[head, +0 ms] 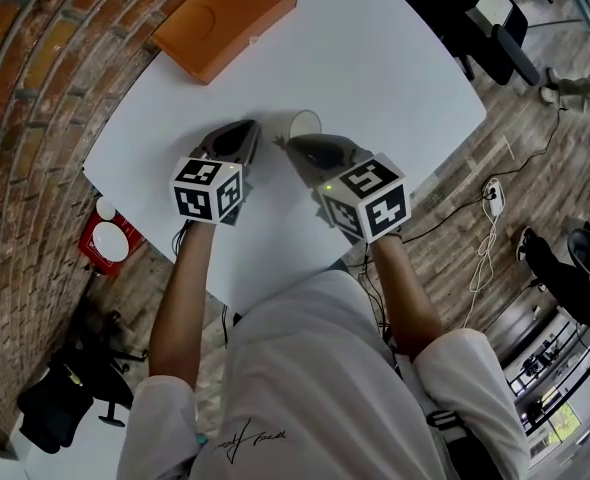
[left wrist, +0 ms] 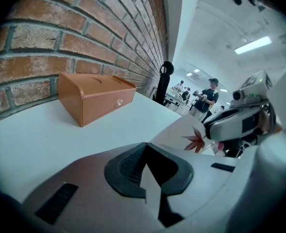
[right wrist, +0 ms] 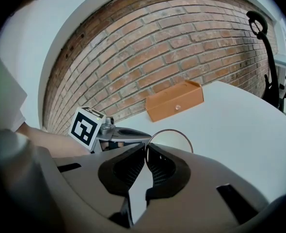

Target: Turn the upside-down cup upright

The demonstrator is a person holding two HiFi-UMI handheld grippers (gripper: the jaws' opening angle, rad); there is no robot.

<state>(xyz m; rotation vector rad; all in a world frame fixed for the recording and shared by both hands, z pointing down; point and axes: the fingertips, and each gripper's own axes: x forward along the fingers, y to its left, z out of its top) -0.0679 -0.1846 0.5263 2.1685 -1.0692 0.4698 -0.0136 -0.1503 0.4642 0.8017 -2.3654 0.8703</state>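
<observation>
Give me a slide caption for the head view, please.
Right gripper pinching a white cup by its rim on a white table, left gripper shut alongside, orange box behind.

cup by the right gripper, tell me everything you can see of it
The cup is small, white and tapered, like paper or thin plastic, with a red maple leaf printed on its side. Its round open mouth faces up and toward the right gripper, so it is not mouth-down; it looks tilted. The right gripper's jaws appear pinched on its rim. It sits over the white table; whether its base touches the table is unclear.
</observation>
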